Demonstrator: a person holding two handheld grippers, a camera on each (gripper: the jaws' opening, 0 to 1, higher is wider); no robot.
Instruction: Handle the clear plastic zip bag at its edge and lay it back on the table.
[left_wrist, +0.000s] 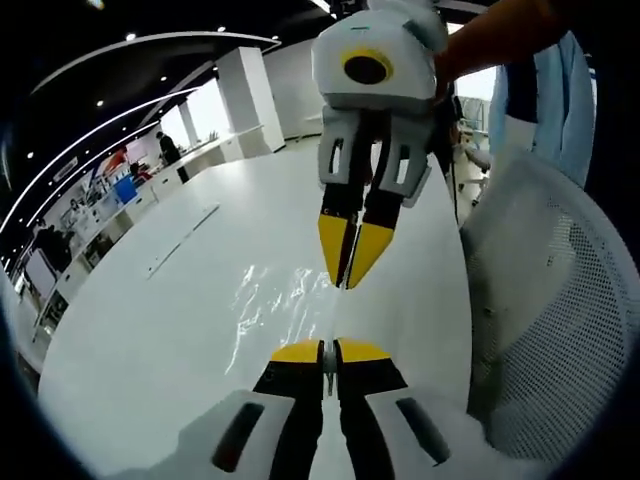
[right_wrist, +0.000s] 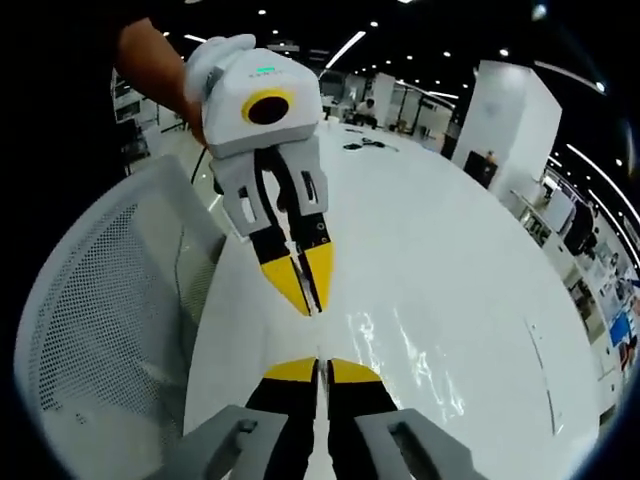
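A white table (left_wrist: 150, 330) carries the clear zip bag (left_wrist: 275, 300).

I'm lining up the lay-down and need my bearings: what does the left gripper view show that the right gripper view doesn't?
Left gripper view alone: two thin dark strips lying on the white table, and a long counter along the room's edge.

Right gripper view alone: small dark items at the table's far end.

Both: the crinkled clear plastic zip bag lying on the table, both yellow-tipped hand-held grippers closed at its edge, left hand-held gripper, right hand-held gripper, and a white mesh chair back.
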